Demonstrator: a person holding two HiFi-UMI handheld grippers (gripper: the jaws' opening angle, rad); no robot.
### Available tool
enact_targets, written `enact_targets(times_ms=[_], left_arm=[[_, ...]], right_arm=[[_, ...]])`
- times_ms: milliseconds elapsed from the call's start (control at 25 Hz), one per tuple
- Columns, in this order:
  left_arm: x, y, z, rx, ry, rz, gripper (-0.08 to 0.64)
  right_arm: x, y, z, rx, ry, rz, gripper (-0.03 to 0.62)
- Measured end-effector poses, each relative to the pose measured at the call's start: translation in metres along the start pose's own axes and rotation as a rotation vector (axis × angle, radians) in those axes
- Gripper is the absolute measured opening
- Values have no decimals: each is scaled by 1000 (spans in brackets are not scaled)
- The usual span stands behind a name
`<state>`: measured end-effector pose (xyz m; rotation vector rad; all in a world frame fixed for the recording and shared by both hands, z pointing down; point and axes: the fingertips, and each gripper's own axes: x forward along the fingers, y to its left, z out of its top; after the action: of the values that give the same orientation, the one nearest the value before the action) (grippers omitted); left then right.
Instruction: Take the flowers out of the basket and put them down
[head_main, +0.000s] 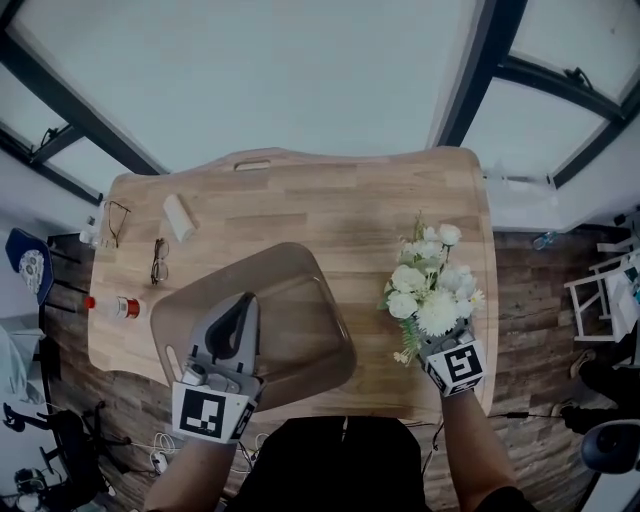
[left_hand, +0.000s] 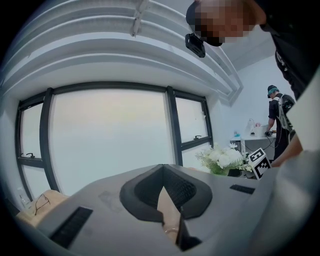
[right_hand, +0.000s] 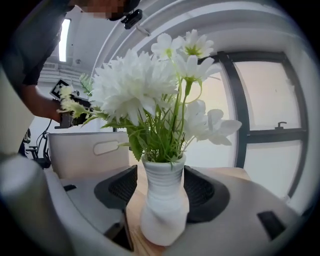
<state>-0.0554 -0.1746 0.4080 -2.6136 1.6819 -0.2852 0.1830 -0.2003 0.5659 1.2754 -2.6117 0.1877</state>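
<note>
A: Where are the flowers (head_main: 430, 290)?

B: Out of the basket (head_main: 312, 300). They stand upright in a white vase (right_hand: 162, 200) on the table (head_main: 300, 200), near its right edge and well apart from the basket.

A: And the right gripper (head_main: 438, 348)?

B: Round the vase. Its pads (right_hand: 119, 187) are spread to either side of the vase's neck. A slit of wood shows on one side, and the other pad sits just beside the vase. I see no squeeze, and the vase's base rests on the wood.

A: The left gripper (head_main: 238, 310)?

B: Over the basket, at the table's near edge. Its fingers (left_hand: 145, 192) are pressed together on a thin beige strip, seemingly the basket's wall.

A: Anything else on the table?

B: Toward the left end there are glasses (head_main: 159, 262), a white roll (head_main: 180, 216) and a red-capped bottle (head_main: 118, 306), all left of the basket.
</note>
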Motion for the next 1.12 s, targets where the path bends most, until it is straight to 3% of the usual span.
enact_targets(times_ms=[200,600,960,1040,1120], left_arm=[[-7,-1,10,2,-11,6,5],[-14,-11,52,11,-118,-31,5],[-28,-28,52,14,-126,-92,5],[-32,-26,45,7,-116,-96,5],[-35,-26,41,-2,-107,-99,5]], right_arm=[[-6,1,-4,30,31,7,313],[-53,1,4,25,54,-62,336],[-119,6,52,43,-47,-159,334],[-128,7,69,55,-74,-172,312],[-137,6,83,71,-94,-199,211]])
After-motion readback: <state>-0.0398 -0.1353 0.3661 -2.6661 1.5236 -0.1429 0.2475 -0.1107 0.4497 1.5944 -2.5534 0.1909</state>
